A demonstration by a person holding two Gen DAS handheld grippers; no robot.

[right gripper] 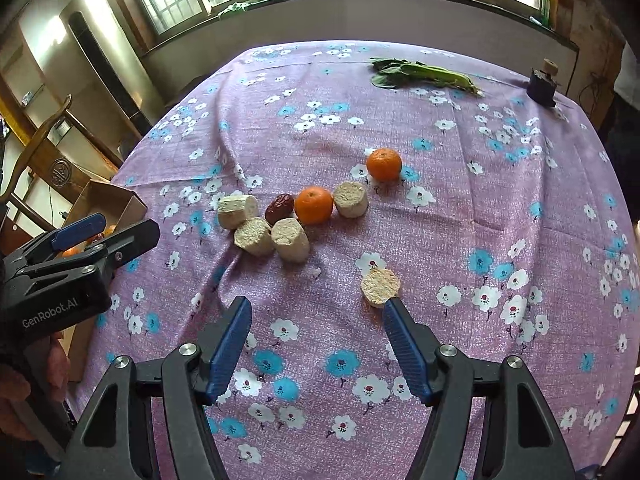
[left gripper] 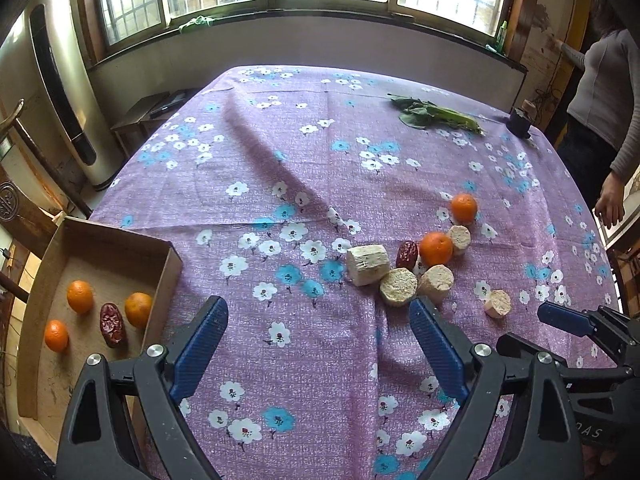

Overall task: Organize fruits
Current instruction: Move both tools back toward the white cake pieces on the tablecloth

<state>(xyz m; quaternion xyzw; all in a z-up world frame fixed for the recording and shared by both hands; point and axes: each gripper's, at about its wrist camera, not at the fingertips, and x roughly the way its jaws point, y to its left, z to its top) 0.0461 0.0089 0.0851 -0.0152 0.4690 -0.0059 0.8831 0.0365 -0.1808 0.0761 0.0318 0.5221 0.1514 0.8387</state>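
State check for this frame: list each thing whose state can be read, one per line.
left gripper: open, empty
right gripper: open, empty
cardboard box: open-topped, holding three oranges and one date
oranges in box: lying apart
two oranges on cloth: not yet boxed
date on cloth: touching an orange
pale cylinders: five on cloth; one apart
leafy greens: lying flat

At nine o'clock in the right wrist view, the left gripper (right gripper: 86, 236) hides most of the cardboard box (right gripper: 116, 200); its fruit shows only as orange slivers.

At three o'clock in the left wrist view, the picture's edge crops a bystander (left gripper: 600, 92).
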